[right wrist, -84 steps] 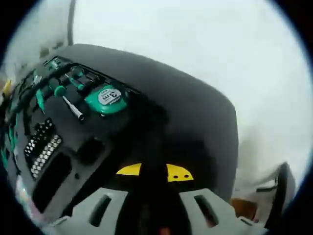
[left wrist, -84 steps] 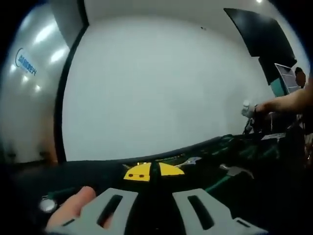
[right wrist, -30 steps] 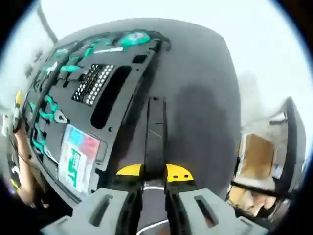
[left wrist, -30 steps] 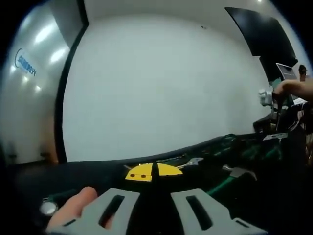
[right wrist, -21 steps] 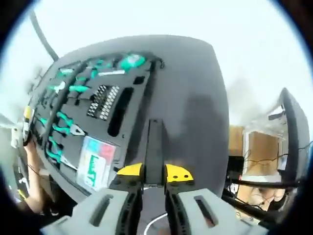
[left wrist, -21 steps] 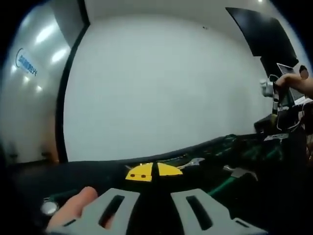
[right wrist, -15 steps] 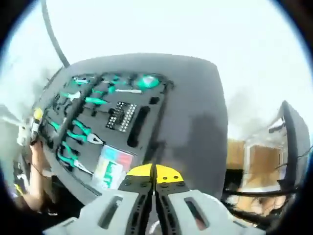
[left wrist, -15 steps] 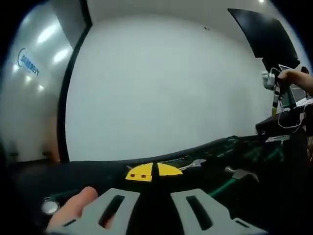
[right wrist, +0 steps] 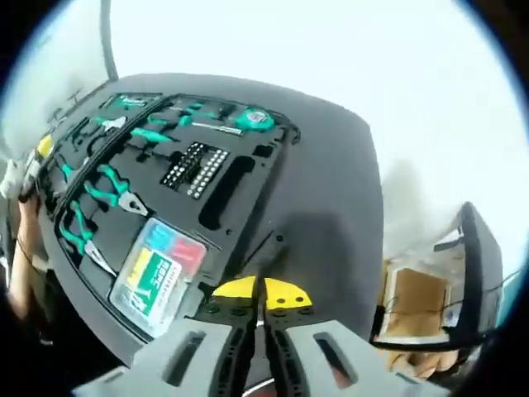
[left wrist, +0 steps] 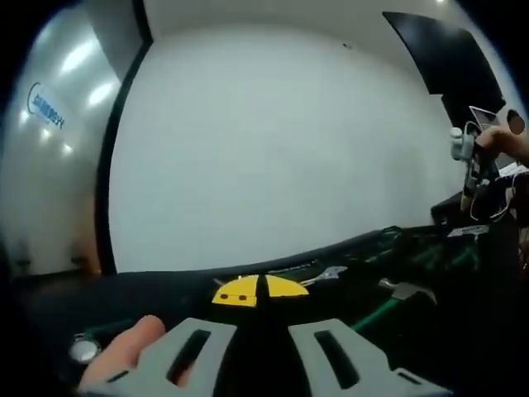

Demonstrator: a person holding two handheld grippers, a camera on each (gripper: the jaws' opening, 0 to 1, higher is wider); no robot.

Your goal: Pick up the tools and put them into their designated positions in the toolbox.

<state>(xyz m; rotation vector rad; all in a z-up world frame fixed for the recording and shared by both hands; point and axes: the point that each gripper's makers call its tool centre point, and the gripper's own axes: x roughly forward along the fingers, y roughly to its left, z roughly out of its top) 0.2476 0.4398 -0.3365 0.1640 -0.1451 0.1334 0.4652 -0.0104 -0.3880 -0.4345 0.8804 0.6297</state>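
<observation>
- Now the right gripper (right wrist: 263, 318) has its jaws nearly closed on a dark flat bar (right wrist: 266, 248), lifted above the bench (right wrist: 339, 190); a second ago it lay flat.
- Toolbox (right wrist: 178, 178) ahead-left of the jaws; long empty slot (right wrist: 225, 192) likely its seat.
- Left gripper (left wrist: 263, 351): jaws wide, empty, low beside the toolbox.

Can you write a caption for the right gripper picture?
Right gripper, jaws shut, above a dark table beside the open toolbox of green tools.

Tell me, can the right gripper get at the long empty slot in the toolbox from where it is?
Probably yes. The long empty slot lies open and uncovered in the toolbox, ahead of the right gripper, with bare table between. Its jaws look shut on a thin dark tool.
</observation>
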